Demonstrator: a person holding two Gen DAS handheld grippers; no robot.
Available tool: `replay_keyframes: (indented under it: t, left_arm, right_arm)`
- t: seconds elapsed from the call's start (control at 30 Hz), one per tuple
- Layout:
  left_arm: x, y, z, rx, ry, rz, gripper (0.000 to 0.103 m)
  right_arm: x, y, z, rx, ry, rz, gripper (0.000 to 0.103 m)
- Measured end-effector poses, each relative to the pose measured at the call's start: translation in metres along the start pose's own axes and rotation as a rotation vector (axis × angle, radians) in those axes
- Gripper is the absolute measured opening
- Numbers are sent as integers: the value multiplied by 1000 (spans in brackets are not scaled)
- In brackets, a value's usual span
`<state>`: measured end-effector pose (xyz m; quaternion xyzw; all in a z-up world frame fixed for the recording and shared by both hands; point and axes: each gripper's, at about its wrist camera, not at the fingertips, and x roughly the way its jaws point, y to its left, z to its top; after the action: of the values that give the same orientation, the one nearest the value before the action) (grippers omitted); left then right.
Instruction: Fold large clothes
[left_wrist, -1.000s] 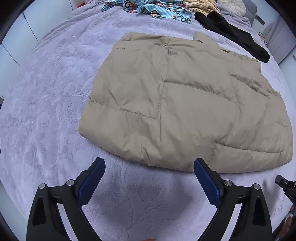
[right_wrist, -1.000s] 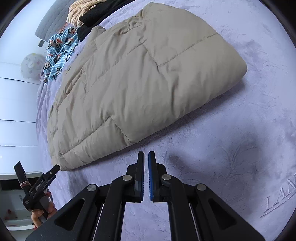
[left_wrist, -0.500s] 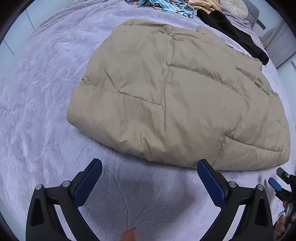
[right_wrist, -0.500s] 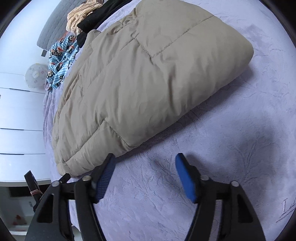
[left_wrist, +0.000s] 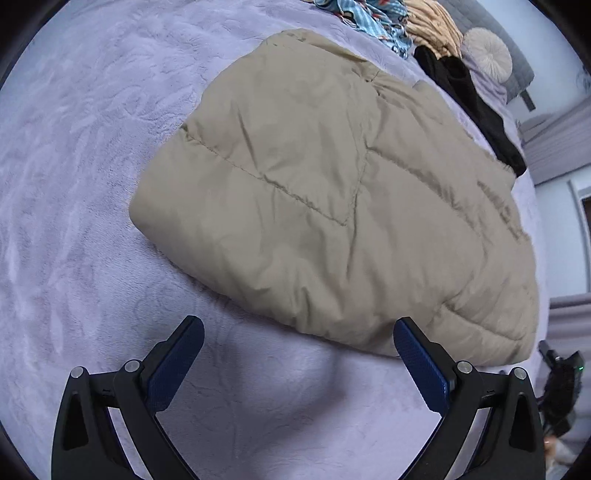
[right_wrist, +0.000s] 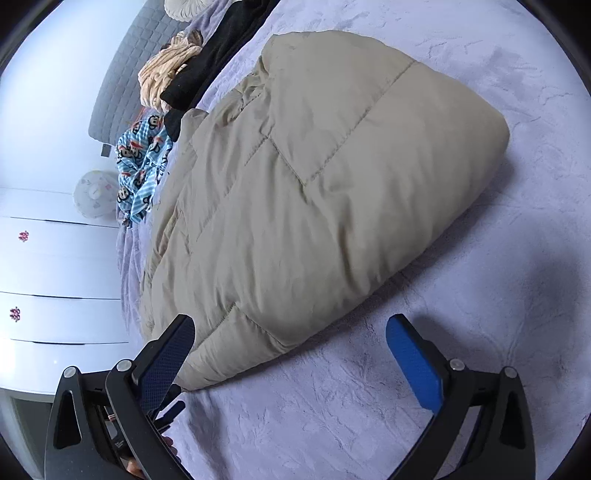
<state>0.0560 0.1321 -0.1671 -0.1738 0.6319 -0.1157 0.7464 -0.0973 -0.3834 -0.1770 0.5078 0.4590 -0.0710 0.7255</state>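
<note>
A beige puffer jacket lies folded on the lilac bedspread; it also shows in the right wrist view. My left gripper is open and empty, its fingertips just short of the jacket's near folded edge. My right gripper is open and empty, straddling the jacket's near corner edge, just above the bedspread. The right gripper also shows at the right edge of the left wrist view.
At the far end of the bed lie a black garment, a blue cartoon-print garment, a tan knit piece and a round cushion. White drawers stand beside the bed.
Both grippers have moved closer to the jacket's near edge. The right gripper, shut a second ago, has opened wide.
</note>
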Motion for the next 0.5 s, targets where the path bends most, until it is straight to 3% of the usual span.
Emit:
replay_keyframes:
  t: [0.1, 0.3, 0.5]
  left_arm:
    - [-1, 13, 4, -85, -12, -101, 103]
    - [12, 42, 12, -197, 14, -193, 103]
    - [29, 28, 19, -182, 9, -278, 103]
  right_arm:
    - [4, -1, 5, 34, -4, 29, 103]
    - [14, -8, 14, 113, 16, 103, 103]
    - [32, -14, 22, 156, 33, 144, 103]
